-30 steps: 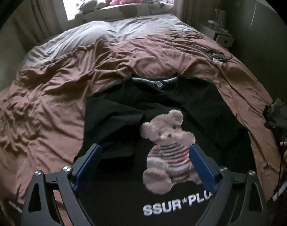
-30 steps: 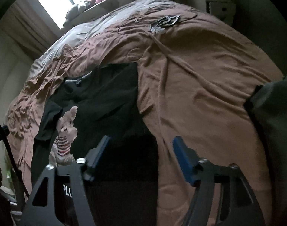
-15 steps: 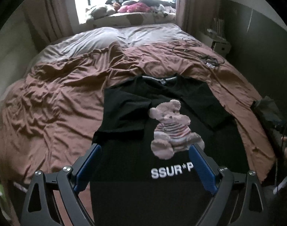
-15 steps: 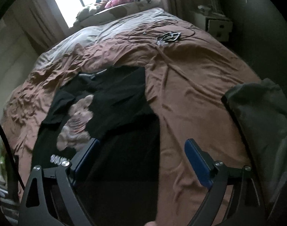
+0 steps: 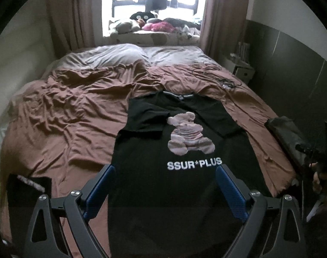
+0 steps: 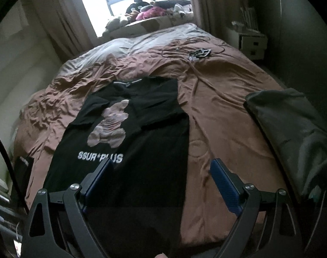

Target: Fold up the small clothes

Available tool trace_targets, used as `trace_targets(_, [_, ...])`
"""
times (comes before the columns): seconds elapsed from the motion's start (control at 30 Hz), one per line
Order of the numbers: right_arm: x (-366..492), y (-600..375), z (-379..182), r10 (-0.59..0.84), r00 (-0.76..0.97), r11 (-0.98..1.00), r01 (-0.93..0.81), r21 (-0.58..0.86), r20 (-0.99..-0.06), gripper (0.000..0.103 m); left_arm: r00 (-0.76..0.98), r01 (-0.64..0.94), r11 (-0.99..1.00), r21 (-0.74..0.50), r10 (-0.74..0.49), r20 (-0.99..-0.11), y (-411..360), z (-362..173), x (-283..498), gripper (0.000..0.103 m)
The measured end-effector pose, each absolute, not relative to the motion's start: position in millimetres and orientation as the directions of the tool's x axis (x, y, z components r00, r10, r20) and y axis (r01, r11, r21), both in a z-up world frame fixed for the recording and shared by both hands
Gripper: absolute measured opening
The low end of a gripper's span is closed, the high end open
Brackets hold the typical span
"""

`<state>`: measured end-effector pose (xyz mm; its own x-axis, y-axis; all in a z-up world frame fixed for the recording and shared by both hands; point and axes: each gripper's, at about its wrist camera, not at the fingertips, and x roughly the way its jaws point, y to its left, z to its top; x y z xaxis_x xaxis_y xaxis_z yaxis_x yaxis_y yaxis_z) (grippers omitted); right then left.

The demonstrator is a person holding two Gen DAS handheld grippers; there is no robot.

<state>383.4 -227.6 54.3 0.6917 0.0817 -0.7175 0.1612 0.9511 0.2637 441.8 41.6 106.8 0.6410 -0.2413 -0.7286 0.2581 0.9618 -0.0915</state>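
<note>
A black T-shirt [image 5: 184, 185] [image 6: 146, 163] with a teddy bear print and white "SSUR*PLUS" lettering lies flat on the brown bedsheet [image 5: 66, 124], collar towards the window. Both sleeves are folded in over the chest. My left gripper [image 5: 164, 169] hovers above the shirt's lower half, open, with nothing between its blue pads. In the right wrist view my right gripper [image 6: 162, 162] hangs open over the shirt's right edge, also holding nothing.
A folded black garment [image 5: 28, 187] lies at the bed's near left corner. A grey-green cloth [image 6: 292, 129] sits at the right edge. Cables [image 6: 200, 52] lie further up the bed, plush toys [image 5: 154, 24] line the windowsill, and a white nightstand [image 6: 252, 43] stands at the right.
Both grippers have drawn back and risen away from the shirt, so the whole shirt and bed now show. The right jaws have widened. The shirt has not moved.
</note>
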Motion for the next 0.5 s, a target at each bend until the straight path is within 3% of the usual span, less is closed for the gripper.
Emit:
trace_targets(0.23, [320.4, -221.1, 56.4, 0.072, 0.729, 0.96, 0.134, 0.245, -0.68, 0.091, 0.659, 0.233, 0.962, -0.141, -0.263, -0.705, 74.9, 88.9, 393.6, 0.096])
trace_targets(0.5, [275.3, -217.4, 40.1, 0.073, 0.739, 0.955, 0.141, 0.26, -0.669, 0.091, 0.656, 0.183, 0.973, -0.139, -0.226, -0.72, 112.6, 34.2, 353.4, 0.096])
